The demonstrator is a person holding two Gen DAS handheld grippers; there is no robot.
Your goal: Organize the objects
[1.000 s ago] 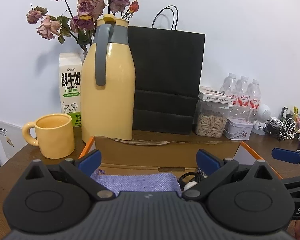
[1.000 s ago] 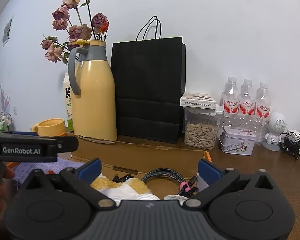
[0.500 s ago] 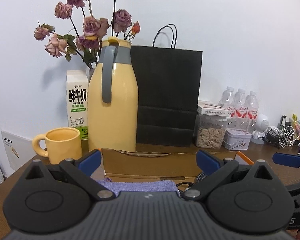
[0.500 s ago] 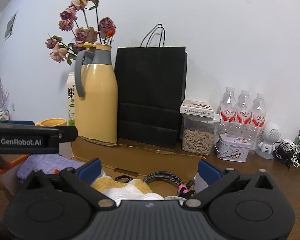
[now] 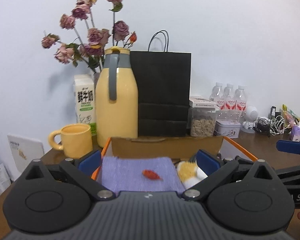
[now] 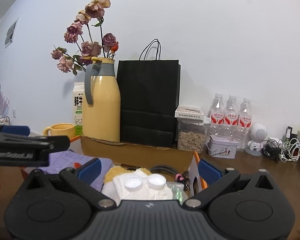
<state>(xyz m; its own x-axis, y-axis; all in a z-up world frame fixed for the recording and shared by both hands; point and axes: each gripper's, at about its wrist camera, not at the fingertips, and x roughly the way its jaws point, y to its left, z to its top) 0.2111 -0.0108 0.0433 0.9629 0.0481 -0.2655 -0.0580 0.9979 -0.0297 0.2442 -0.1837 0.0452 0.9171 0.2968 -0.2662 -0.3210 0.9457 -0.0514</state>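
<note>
An open cardboard box [image 5: 167, 147] with orange-edged flaps sits in front of me on the brown table. Inside it lie a purple cloth [image 5: 128, 175] with a small red object [image 5: 151, 174] on top, and a yellow and white plush toy [image 5: 190, 172]. My left gripper [image 5: 148, 162] hangs open above the cloth, holding nothing. My right gripper [image 6: 149, 168] is also open, over the box's right half. Below it are the plush toy [image 6: 118, 173], a white bundle with two bottle caps [image 6: 133, 184] and a black braided cable [image 6: 166, 169]. The left gripper [image 6: 20, 152] shows at the left of the right wrist view.
Behind the box stand a yellow jug [image 5: 116, 104], a yellow mug [image 5: 76, 140], a milk carton [image 5: 85, 100], dried roses [image 5: 94, 38] and a black paper bag [image 5: 163, 94]. To the right are a seed jar [image 5: 203, 120], a tin [image 5: 228, 127], water bottles [image 5: 230, 100] and tangled cables [image 5: 274, 124].
Both grippers have risen and drawn back from the box, so more of its contents show. The purple cloth with the red object has come into full view under the left gripper.
</note>
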